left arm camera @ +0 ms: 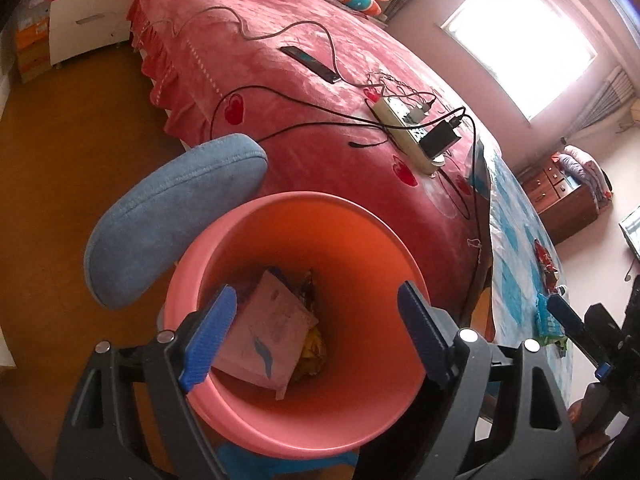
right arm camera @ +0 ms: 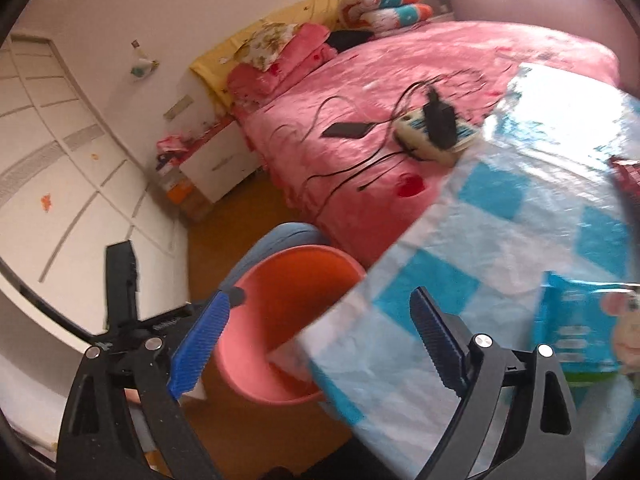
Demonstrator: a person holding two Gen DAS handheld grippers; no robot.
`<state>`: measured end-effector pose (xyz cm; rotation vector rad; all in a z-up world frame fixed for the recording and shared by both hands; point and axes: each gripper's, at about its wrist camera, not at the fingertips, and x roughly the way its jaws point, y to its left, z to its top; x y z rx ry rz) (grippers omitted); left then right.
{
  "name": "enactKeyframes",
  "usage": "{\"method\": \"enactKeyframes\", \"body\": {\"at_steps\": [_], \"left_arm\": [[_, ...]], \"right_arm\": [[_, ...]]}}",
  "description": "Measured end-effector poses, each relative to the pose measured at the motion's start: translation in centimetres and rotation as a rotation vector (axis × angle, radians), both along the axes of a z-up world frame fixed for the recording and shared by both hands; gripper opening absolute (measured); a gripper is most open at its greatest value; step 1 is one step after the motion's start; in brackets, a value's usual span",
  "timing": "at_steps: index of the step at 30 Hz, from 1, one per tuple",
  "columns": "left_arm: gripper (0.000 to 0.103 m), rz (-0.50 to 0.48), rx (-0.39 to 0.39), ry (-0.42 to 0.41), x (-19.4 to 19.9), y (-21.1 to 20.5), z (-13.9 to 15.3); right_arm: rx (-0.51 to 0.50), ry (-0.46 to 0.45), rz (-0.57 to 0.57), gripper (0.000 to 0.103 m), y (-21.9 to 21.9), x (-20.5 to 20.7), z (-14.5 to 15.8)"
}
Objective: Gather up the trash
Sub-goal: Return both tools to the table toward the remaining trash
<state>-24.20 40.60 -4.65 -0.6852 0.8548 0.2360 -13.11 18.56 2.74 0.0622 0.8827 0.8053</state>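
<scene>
Left hand-held gripper (left arm camera: 316,336): jaws wide, empty, above pink bin (left arm camera: 360,408) holding a pink box (left arm camera: 272,336). Right hand-held gripper (right arm camera: 320,344): jaws wide, apparently empty; view blurred.

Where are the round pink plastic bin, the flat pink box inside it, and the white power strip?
Pink plastic bin (left arm camera: 256,432), left wrist view, near rim.
Flat pink box (left arm camera: 268,332), left wrist view, top face.
White power strip (right arm camera: 412,130), right wrist view, left end.
</scene>
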Motion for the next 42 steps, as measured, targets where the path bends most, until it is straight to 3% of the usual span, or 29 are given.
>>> {"method": "enactKeyframes", "body": {"at_steps": [7, 20, 30, 42], "left_arm": [[0.085, -0.006, 0.001, 0.003, 0.3, -0.9, 0.4], [0.086, -0.06, 0.154, 0.015, 1.9, -4.9, 3.1], [0.087, -0.091, 0.313, 0.033, 3.1, -8.3, 5.3], [0.087, -0.144, 0.434, 0.028, 5.0, -13.0, 7.6]], "right_arm": [[-0.065, -0.081, -0.036, 0.091, -1.8, -0.7, -0.3], [-0.102, -0.147, -0.06, 0.091, -4.4, -2.0, -0.4], [-0.082, -0.186, -0.089, 0.093, -7.0, -2.4, 0.3], [-0.063, -0.252, -0.124, 0.094, -9.8, -3.0, 1.2]]}}
